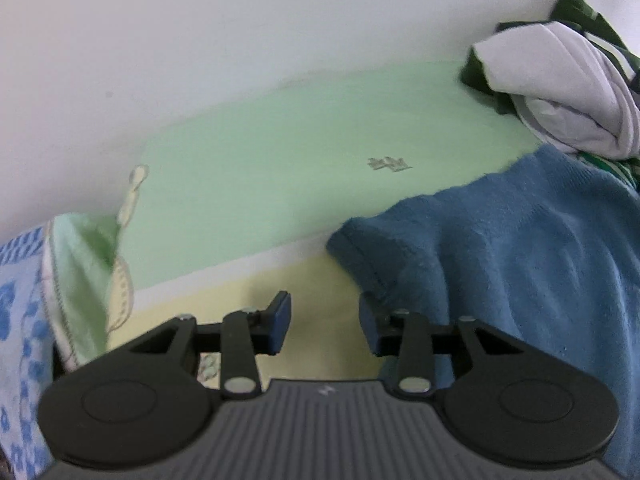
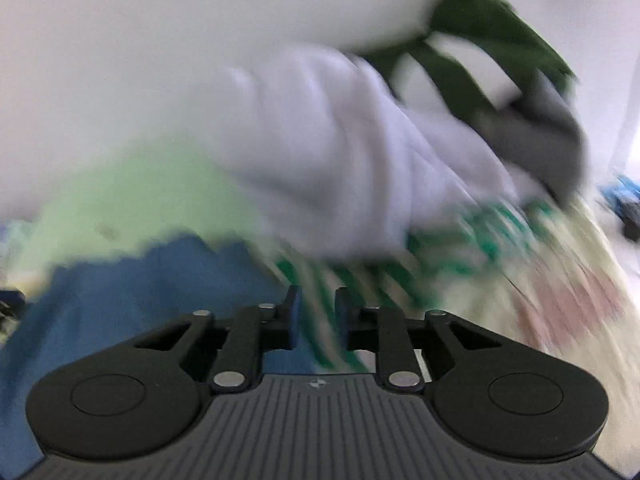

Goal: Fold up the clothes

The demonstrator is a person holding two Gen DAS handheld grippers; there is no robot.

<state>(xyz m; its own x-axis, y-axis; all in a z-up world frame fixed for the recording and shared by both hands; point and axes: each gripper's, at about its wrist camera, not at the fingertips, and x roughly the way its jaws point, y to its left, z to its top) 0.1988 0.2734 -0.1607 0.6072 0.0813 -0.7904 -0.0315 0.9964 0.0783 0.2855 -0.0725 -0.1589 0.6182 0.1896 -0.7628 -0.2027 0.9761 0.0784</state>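
Observation:
A blue knit garment (image 1: 500, 260) lies on the bed at the right of the left wrist view, its hem by the right finger of my left gripper (image 1: 324, 328). That gripper is open over yellow sheet (image 1: 312, 280), nothing between its pads. Behind it sits a pile with a white garment (image 1: 560, 92) and dark green cloth (image 1: 576, 12). The right wrist view is blurred. My right gripper (image 2: 317, 316) shows a narrow gap above the blue garment (image 2: 140, 300) and a green-and-white striped cloth (image 2: 400, 276). The pads press on nothing that I can see. The white garment (image 2: 340, 168) lies beyond.
A pale green sheet (image 1: 300, 168) runs up to a white wall (image 1: 200, 40). A blue-flowered cloth (image 1: 20, 320) and a light green cloth (image 1: 80, 260) lie at the left. A grey garment (image 2: 552, 148) tops the pile; cream patterned bedding (image 2: 560, 300) spreads at the right.

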